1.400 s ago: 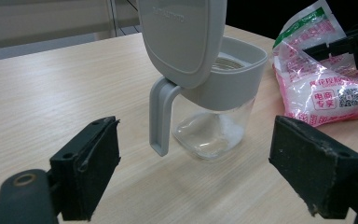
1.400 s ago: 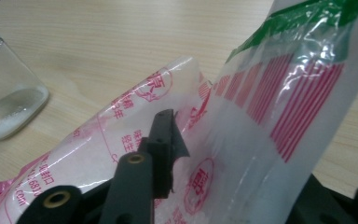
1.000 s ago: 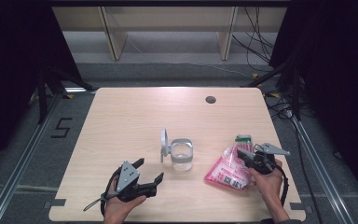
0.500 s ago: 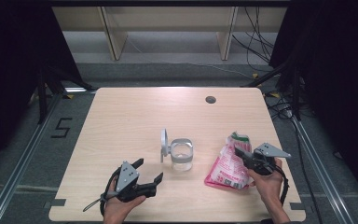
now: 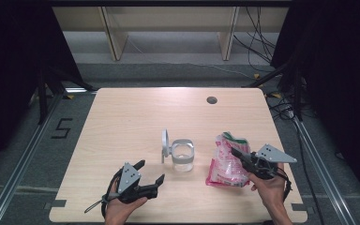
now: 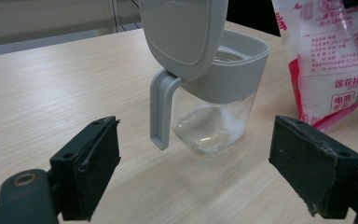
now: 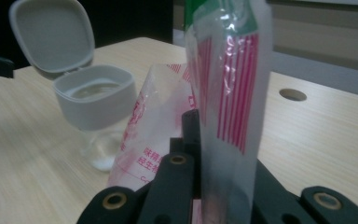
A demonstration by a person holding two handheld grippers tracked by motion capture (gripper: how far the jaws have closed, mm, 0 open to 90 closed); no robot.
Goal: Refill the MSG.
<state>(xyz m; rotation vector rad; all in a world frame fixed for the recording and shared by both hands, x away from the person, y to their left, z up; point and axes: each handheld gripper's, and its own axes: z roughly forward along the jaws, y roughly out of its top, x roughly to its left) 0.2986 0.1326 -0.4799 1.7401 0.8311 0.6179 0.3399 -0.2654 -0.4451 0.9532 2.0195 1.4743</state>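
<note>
Pink-and-white bag [image 5: 226, 161] sits just right of the jar [image 5: 183, 156], bottom on the bench [image 5: 122, 122], top edge lifted and nipped in the right tongs [image 5: 236, 153]; right gripper view shows the jaws fully closed on the clear striped film [image 7: 228, 93]; jar is the landmark: clear glass, grey collar, hinged lid [image 5: 165, 143] flipped up on its left side, mouth open, a little white powder in the bottom [image 6: 223, 126]; left tongs [image 5: 151, 172] rest in front of the jar and to its left, jaws wide apart, holding nothing, aimed at the jar body [image 6: 214, 126]; step in hand, as I read it: raising the bag ahead of a pour into the jar; next move likely needs the bag carried over the jar mouth and tipped with its opening down; whether the bag top is already cut open, can't tell; left tongs probably should steady the jar at the collar, since a light jar could slide or tip if the bag nudges it.
</note>
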